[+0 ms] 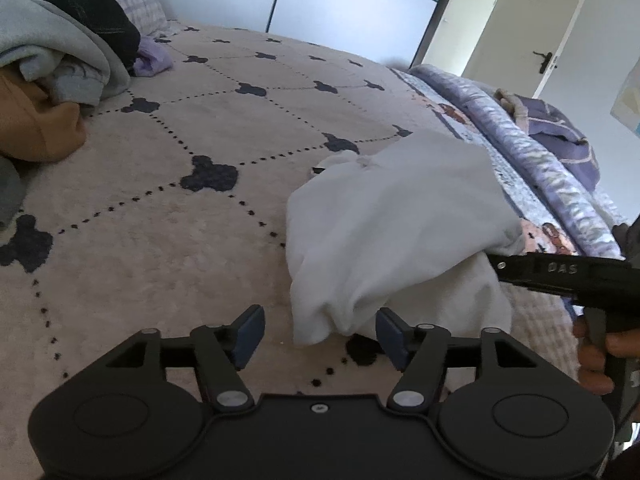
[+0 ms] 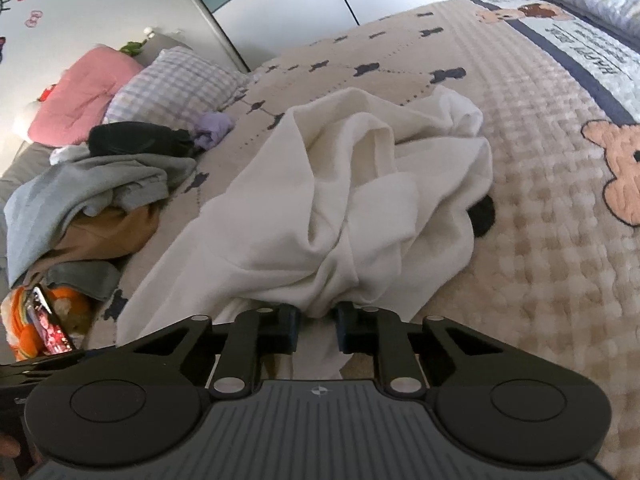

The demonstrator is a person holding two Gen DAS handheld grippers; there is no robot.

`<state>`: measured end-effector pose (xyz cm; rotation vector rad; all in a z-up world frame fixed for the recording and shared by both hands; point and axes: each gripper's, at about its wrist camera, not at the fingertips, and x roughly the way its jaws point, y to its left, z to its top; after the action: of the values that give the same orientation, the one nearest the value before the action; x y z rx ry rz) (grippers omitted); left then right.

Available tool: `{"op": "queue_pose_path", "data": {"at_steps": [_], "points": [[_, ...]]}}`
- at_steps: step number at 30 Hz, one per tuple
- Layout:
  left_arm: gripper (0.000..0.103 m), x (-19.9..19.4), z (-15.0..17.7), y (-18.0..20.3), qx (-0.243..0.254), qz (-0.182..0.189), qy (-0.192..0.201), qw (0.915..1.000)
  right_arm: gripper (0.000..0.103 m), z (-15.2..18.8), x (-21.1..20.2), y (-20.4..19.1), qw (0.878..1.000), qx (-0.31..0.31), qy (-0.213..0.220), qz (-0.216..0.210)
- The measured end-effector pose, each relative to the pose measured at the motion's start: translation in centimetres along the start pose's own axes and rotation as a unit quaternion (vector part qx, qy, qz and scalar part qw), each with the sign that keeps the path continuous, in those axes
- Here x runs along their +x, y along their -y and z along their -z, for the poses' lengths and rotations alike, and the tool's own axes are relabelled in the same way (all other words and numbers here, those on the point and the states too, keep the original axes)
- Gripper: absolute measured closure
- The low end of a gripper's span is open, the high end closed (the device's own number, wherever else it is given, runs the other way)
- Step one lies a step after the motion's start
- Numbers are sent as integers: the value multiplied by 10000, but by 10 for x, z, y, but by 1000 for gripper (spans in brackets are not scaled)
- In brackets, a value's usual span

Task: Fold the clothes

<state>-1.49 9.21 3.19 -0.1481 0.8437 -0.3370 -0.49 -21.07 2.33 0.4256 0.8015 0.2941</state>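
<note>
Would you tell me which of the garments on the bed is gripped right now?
The white garment: the right gripper pinches its bunched edge, while the grey, brown and black clothes sit piled apart, untouched.

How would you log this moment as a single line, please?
right gripper: shut on white garment | left gripper: open, empty | bed: garment bunched

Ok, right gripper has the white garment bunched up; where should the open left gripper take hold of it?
Judging by the left wrist view, take the hanging lower corner of the white garment, which droops between the fingers of the left gripper. Come straight forward and close. The right gripper holds another bunched edge.
</note>
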Motion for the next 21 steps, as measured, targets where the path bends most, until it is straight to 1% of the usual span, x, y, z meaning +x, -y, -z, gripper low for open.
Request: {"op": "queue_pose_path", "data": {"at_steps": [2,10,15,20,21], "points": [[41,0,-1,1,47,-62,12,10000,83,-1,-2,-2,10000,-3,37,-85],[38,-8,-6,-2,16,-61,148,9999,85,-3,-16,-20,9977,-172,169,-636],[37,-18,-12,-7,-103,91,376,9992,86,1,-19,-39,9938,-455,94,-1006],[37,-27,-18,-6,-109,320,622,9975,87,11,-16,-62,9869,-858,-139,-1358],[37,-28,-19,-5,-97,353,665,9971,98,15,-15,-66,9847,-940,-227,-1453]]}}
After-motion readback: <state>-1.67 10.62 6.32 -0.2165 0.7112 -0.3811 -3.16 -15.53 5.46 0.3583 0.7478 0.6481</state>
